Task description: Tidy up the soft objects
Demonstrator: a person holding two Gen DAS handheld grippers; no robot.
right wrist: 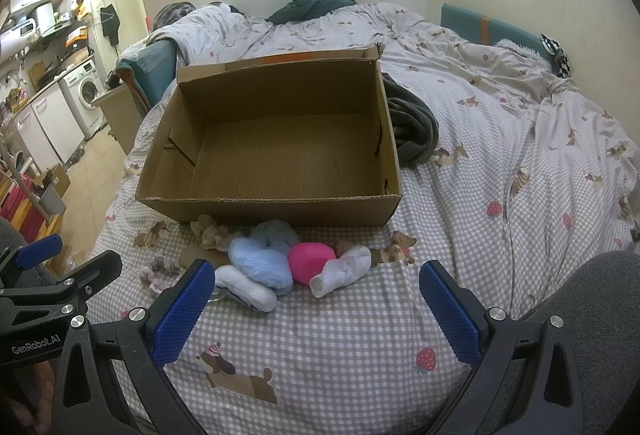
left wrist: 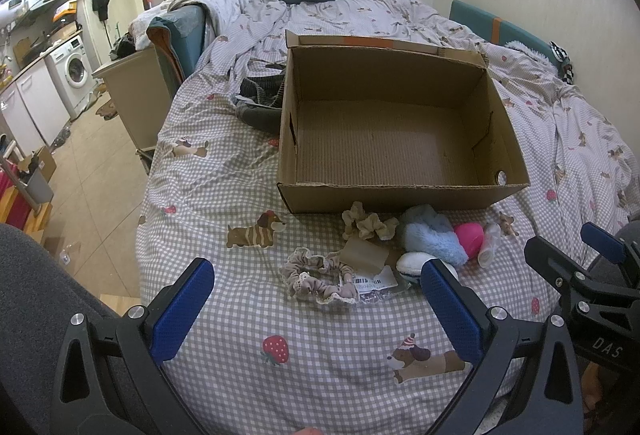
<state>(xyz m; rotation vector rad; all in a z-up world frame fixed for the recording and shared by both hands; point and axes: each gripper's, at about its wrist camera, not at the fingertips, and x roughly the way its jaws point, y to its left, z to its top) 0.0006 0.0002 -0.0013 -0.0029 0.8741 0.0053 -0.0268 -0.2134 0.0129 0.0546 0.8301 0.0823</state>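
An empty cardboard box (left wrist: 400, 191) (right wrist: 272, 209) sits on the checked bedspread. In front of it lies a cluster of soft things: a beige scrunchie (left wrist: 368, 223) (right wrist: 210, 231), a mauve lace scrunchie (left wrist: 316, 277) (right wrist: 158, 271), a light blue fluffy item (left wrist: 432, 235) (right wrist: 260, 259), a pink round piece (left wrist: 468, 237) (right wrist: 310, 261), a white rolled sock (left wrist: 490, 245) (right wrist: 344, 271) and a white pad (left wrist: 412, 261) (right wrist: 244, 287). My left gripper (left wrist: 318, 283) hovers open just short of the mauve scrunchie. Wide open and holding nothing, my right gripper (right wrist: 316, 285) stands near the pile.
A brown card piece and barcode label (left wrist: 372, 267) lie among the items. Dark clothing (right wrist: 412, 127) is heaped beside the box. The bed's left edge drops to a tiled floor (left wrist: 92, 155) with a washing machine (left wrist: 74, 71) and cabinets. Rumpled duvet fills the far side.
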